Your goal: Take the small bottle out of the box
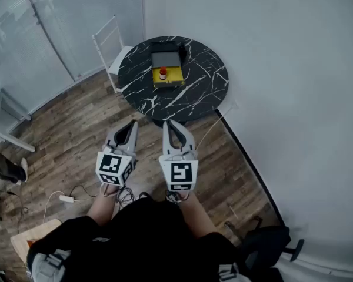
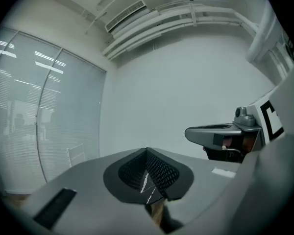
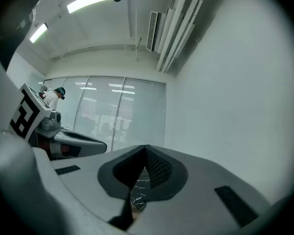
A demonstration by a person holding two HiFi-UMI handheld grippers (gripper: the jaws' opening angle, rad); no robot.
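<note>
Head view first: the round black marbled worktop [image 1: 200, 87] sits by the white wall [image 1: 282, 69], and on its middle stands the yellow box [image 1: 172, 81], grey lid [image 1: 165, 59] thrown back. The small bottle [image 1: 163, 73], red-capped, stands upright inside the box, so the way in from above looks clear. A white chair [image 1: 109, 46] is tucked against the worktop's far-left edge. Both tools hang over the wood floor [image 1: 65, 134], well short of the worktop. The left tool [image 1: 132, 124] and right tool [image 1: 168, 124] sit side by side with their tips aimed at it, which reads as a lined-up approach with no reach begun.

Over to the left gripper view: the left tool's jaws are clenched tip to tip with nothing between them, and only a sliver of marbled worktop peeks beneath. The right tool shows alongside at the right.

Now the right gripper view: same story, jaws pressed together and empty, pointing over the worktop toward wall and blinds. My call is that either tool must spread its jaws before it drops on that bottle.
</note>
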